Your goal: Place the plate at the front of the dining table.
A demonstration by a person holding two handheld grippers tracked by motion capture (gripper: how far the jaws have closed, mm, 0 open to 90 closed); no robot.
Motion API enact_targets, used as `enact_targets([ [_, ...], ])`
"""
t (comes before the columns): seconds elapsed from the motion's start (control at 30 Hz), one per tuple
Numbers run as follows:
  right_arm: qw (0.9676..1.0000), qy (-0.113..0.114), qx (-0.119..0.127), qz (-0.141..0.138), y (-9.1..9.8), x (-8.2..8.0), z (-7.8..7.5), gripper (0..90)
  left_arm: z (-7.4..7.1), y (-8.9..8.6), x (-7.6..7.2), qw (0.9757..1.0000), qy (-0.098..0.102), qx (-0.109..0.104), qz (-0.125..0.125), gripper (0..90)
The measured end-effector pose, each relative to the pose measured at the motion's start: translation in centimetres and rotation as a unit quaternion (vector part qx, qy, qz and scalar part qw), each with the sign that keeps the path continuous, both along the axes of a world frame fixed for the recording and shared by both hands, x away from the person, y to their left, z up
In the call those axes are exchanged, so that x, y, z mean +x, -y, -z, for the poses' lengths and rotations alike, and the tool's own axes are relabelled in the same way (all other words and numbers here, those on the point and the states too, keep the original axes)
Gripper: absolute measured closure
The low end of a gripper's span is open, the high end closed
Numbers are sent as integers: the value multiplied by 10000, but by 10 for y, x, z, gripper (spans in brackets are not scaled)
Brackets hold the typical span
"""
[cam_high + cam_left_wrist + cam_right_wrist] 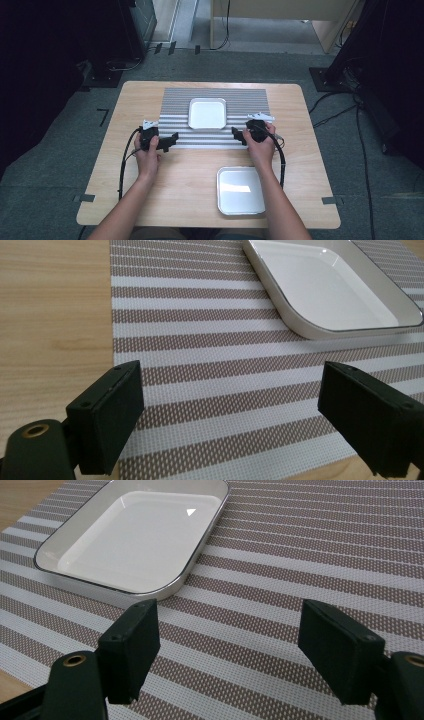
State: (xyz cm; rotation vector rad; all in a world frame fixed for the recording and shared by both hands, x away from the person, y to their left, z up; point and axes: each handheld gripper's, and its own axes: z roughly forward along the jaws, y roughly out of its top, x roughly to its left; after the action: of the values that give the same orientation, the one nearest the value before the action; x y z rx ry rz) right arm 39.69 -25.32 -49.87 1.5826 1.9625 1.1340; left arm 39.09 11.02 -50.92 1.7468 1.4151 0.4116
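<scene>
While both grippers [172, 139] [237, 135] gape empty, a glossy square dish [207, 113] sits on woven matting [175, 105].

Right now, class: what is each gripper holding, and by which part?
Nothing: the left gripper and right gripper are both open over the striped mat.

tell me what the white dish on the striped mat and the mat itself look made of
White dish: glossy, smooth, with a bright glint and thin dark rim line; looks like glazed ceramic, possibly enamel or melamine. Striped mat: matte open weave with visible mesh holes; likely woven vinyl or similar plastic fibre.
</scene>
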Motion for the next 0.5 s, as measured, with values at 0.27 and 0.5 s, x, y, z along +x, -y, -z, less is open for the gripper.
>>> enact_targets([
  [0.27, 10000, 5, 48, 40, 5, -9, 3, 247, 0, -10, -10, 10000, 67, 11, -32, 109],
  [0.5, 10000, 85, -22, 22, 13, -19, 4, 247, 0, -17, -19, 9999, 122, 46, -28, 110],
])
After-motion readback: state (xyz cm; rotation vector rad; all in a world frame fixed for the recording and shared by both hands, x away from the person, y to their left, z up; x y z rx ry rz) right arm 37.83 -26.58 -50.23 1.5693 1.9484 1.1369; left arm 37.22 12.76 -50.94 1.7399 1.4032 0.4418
